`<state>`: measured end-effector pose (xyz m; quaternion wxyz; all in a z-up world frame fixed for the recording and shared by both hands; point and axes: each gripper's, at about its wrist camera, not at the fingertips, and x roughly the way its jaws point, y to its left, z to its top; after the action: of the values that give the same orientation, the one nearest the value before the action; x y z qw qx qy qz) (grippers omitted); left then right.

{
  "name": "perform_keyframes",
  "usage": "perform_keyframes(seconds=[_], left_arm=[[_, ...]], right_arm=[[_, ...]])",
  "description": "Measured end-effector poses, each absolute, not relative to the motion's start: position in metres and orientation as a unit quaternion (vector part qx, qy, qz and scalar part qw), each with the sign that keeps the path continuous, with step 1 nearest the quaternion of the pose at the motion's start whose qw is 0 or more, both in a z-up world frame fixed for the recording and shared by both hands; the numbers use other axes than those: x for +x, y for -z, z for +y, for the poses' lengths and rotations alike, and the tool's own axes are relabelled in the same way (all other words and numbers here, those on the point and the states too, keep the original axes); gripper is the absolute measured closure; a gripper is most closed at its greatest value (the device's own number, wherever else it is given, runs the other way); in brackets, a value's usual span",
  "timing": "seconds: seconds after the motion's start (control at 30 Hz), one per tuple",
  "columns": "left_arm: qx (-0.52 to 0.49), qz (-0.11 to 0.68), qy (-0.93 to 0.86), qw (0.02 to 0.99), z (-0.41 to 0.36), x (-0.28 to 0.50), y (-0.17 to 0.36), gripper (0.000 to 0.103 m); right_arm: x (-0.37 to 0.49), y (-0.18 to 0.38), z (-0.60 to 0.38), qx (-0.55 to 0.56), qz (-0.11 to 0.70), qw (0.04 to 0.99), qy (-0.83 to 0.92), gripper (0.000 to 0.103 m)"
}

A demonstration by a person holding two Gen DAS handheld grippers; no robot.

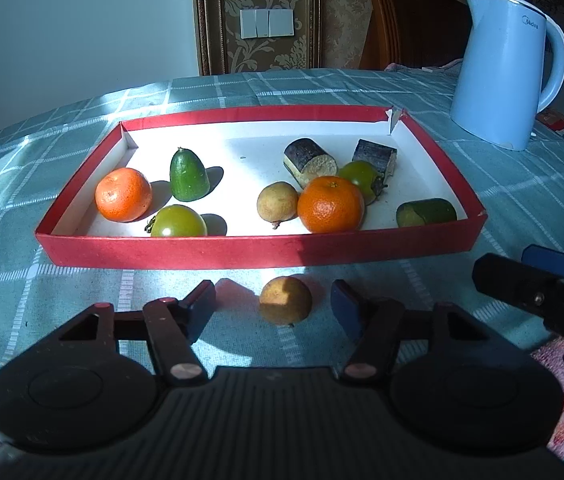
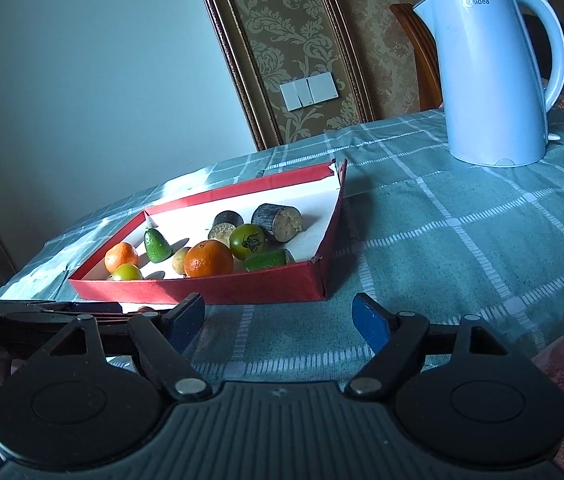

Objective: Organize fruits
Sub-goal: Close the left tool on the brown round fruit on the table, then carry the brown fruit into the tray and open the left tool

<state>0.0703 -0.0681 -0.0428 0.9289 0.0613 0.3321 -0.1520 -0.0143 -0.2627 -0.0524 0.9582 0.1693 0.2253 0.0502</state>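
Matt cardboard tray (image 1: 258, 254), woven checked tablecloth (image 1: 501, 184), glossy plastic kettle (image 1: 505, 72).

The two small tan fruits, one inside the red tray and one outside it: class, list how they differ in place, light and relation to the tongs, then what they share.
The tan fruit in the tray lies on the white floor of the red tray, beside an orange; the tan fruit on the cloth lies outside, before the tray's front wall.
The tray one is sunlit; the cloth one is partly shadowed.
The cloth one sits between the open left tongs; the tray one is away from them.
Both are small, roundish and tan.
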Motion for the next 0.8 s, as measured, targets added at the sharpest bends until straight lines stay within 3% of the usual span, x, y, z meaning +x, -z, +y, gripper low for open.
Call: perform_keyframes(seconds=[0.03, 0.1, 0.3, 0.8], left_arm=[[0.060, 0.331, 0.151, 0.930, -0.068, 0.070, 0.043, 0.049], [0.063, 0.327, 0.154, 0.930, -0.068, 0.069, 0.042, 0.067], [0.060, 0.319, 0.161, 0.932, -0.068, 0.065, 0.044, 0.078], [0.092, 0.291, 0.135, 0.943, -0.074, 0.054, 0.038, 0.079]], right_arm=[[-0.014, 0.052, -0.263, 0.170, 0.225, 0.958, -0.051, 0.022], [-0.014, 0.053, -0.263, 0.170, 0.225, 0.958, -0.051, 0.022], [-0.014, 0.053, -0.263, 0.171, 0.226, 0.958, -0.050, 0.022], [-0.012, 0.053, -0.260, 0.165, 0.234, 0.957, -0.045, 0.022]])
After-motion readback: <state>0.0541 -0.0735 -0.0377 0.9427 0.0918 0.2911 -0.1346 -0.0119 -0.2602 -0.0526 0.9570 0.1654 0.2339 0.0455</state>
